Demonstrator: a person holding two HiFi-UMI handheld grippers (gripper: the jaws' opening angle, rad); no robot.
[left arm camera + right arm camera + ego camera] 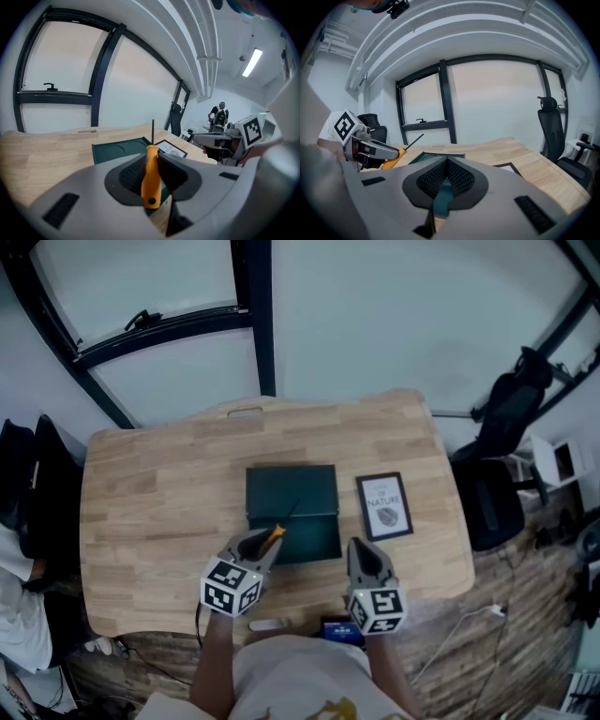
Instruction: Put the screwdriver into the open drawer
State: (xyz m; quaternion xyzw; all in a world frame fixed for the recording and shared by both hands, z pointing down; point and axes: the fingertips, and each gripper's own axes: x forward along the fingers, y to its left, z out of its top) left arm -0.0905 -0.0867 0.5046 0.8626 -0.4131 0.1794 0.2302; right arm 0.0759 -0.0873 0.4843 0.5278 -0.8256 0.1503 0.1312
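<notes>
Clamping screwdriver (151,176) by its handle, left gripper (263,545) mid-frame — likely light, stiff, slick; right gripper (362,553) closed, empty.

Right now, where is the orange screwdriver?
In the head view, the screwdriver is clamped in the left gripper, over the green drawer, left of the framed picture.

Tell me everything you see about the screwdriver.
The screwdriver has a smooth orange handle, plastic-looking, with a small dark hole near its end, and a thin dark shaft. The left hand-held gripper is shut on the handle. The shaft points away from the person, over the green drawer.
</notes>
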